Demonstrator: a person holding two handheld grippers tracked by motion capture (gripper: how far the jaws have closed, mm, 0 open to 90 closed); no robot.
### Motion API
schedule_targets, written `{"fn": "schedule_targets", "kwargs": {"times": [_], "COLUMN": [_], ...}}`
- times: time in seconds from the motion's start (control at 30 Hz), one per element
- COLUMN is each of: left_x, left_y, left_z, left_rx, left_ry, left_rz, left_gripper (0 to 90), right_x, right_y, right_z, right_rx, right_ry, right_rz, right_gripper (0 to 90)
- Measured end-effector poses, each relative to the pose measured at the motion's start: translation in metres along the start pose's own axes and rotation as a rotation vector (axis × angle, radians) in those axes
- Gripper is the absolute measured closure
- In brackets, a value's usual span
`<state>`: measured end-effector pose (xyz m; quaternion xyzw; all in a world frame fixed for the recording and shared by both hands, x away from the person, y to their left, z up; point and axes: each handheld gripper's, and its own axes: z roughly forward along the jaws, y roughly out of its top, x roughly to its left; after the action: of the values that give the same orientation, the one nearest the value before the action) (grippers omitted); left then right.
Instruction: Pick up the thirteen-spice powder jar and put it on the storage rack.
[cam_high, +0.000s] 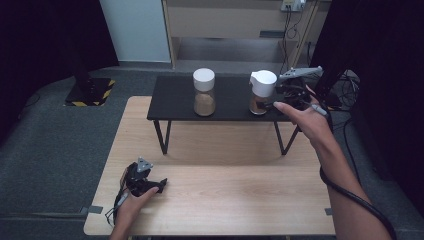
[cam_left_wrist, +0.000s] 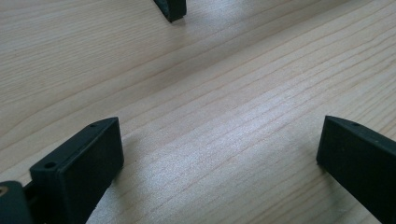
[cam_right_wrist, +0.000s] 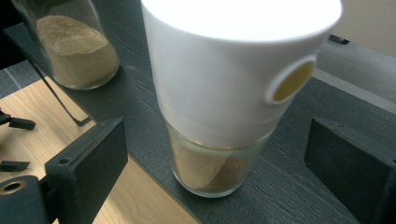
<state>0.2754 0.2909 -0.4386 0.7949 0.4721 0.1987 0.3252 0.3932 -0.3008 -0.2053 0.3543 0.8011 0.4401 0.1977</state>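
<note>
My right gripper (cam_high: 281, 98) is up at the black shelf (cam_high: 175, 105), w/ the white-capped jar (cam_high: 261, 92) just in front of it. In the right gripper view the jaws stand wide, one each side of the jar (cam_right_wrist: 219, 116), w/ a clear gap on both sides; pads not touching the glass. No earlier pic to compare. Jar stands upright on the shelf near its right end, brown powder in the bottom, white cap w/ a round hole in its side. A 2nd jar (cam_high: 204, 92) w/ a white lid sits upright to its left on the same shelf, well apart. My left gripper (cam_high: 161, 185) rests low on the wooden table (cam_high: 225, 200) at the near left; in the left gripper view its jaws are spread wide over bare wood, nothing btwn them.
</note>
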Motion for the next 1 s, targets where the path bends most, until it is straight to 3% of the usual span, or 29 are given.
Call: {"fn": "schedule_targets", "kwargs": {"times": [1.0], "left_x": [0.000], "left_y": [0.000], "left_z": [0.000], "left_rx": [0.000], "left_ry": [0.001], "left_rz": [-0.001], "left_gripper": [0.0], "right_x": [0.006], "right_y": [-0.009], "right_z": [-0.027], "right_rx": [0.022], "right_ry": [0.007], "right_rz": [-0.017], "right_gripper": [7.1]}}
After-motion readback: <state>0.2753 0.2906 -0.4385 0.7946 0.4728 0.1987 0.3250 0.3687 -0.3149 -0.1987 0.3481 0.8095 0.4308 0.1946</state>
